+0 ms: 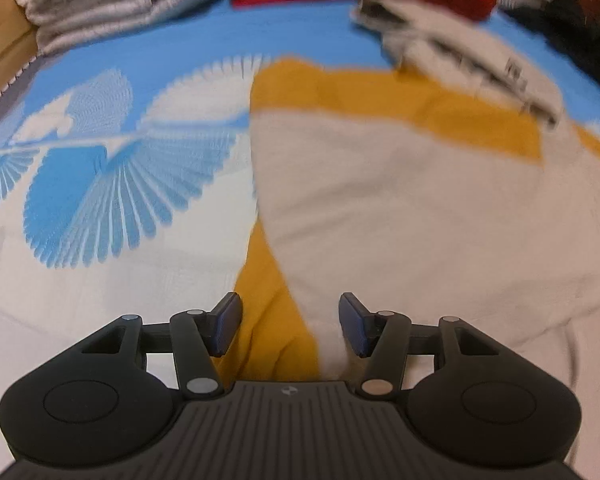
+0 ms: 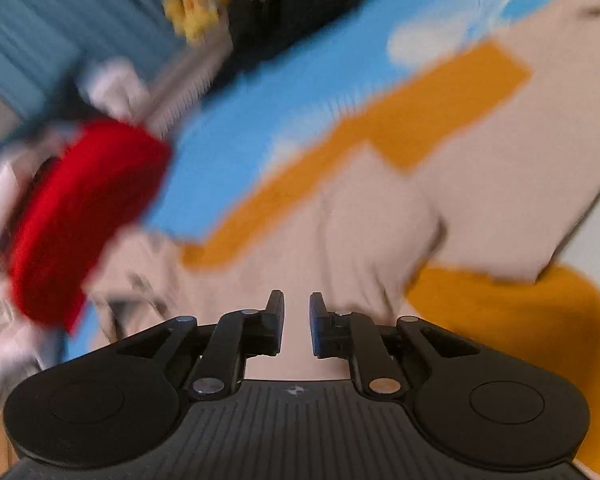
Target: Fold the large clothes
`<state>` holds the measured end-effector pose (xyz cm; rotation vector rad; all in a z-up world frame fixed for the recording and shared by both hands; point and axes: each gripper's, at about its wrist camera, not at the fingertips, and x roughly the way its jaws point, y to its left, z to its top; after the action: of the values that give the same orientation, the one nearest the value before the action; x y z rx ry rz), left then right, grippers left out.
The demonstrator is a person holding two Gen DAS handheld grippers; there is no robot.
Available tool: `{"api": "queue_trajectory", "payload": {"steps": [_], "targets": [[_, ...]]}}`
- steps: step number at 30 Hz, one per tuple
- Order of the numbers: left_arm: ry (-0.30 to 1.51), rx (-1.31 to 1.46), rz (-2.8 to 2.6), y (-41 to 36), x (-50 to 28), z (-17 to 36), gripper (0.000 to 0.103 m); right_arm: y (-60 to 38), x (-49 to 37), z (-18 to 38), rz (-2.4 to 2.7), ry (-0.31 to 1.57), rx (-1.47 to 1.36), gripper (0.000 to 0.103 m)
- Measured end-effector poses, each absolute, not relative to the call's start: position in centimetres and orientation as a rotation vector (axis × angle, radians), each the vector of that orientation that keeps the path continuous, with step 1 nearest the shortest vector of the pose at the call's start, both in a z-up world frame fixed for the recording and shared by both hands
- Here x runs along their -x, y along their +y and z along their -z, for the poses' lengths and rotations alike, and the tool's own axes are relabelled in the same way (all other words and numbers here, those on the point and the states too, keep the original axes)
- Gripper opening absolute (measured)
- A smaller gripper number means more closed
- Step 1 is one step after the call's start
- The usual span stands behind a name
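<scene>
No readable text, label on the cream garment (image 1: 404, 216) too blurred to read

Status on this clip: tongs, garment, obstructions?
Left tongs open over the garment's mustard edge. Right tongs narrowly open, nothing gripped. Beige-and-mustard garment lies partly folded on the bed. Red clothing alongside, clear of it.

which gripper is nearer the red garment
Right, as far as the views show. The red garment lies just ahead and to the left of the right gripper; from the left gripper it sits far off at the bed's far edge.
</scene>
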<state>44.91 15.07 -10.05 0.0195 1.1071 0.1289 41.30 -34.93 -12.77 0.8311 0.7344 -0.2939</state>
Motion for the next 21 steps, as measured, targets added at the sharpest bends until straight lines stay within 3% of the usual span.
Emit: {"api": "queue_trajectory", "payload": {"steps": [1,2,7,12,16,21], "targets": [[1.133,0.0,-0.138,15.5,-44.9,10.8,0.062,-34.9,-42.2,13.9,0.318,0.858,-0.768,0.013],[1.142,0.028,-0.147,15.8,-44.9,11.0,0.063,-34.9,-42.5,14.9,0.35,0.935,-0.735,0.006],[0.996,-0.009,-0.102,14.2,-44.4,7.1,0.063,-36.4,-41.5,12.4,0.327,0.844,-0.775,0.014],[1.149,0.073,-0.12,13.9,-44.4,10.7,0.064,-38.3,-40.3,10.4,0.341,0.772,-0.765,0.015],[0.991,0.011,-0.064,11.6,-43.3,5.1,0.065,-41.4,-38.0,9.0,0.388,0.734,-0.758,0.015],[0.879,-0.06,0.052,7.5,-40.6,1.4,0.077,-46.8,-35.2,8.1,0.441,0.672,-0.732,0.02]]}}
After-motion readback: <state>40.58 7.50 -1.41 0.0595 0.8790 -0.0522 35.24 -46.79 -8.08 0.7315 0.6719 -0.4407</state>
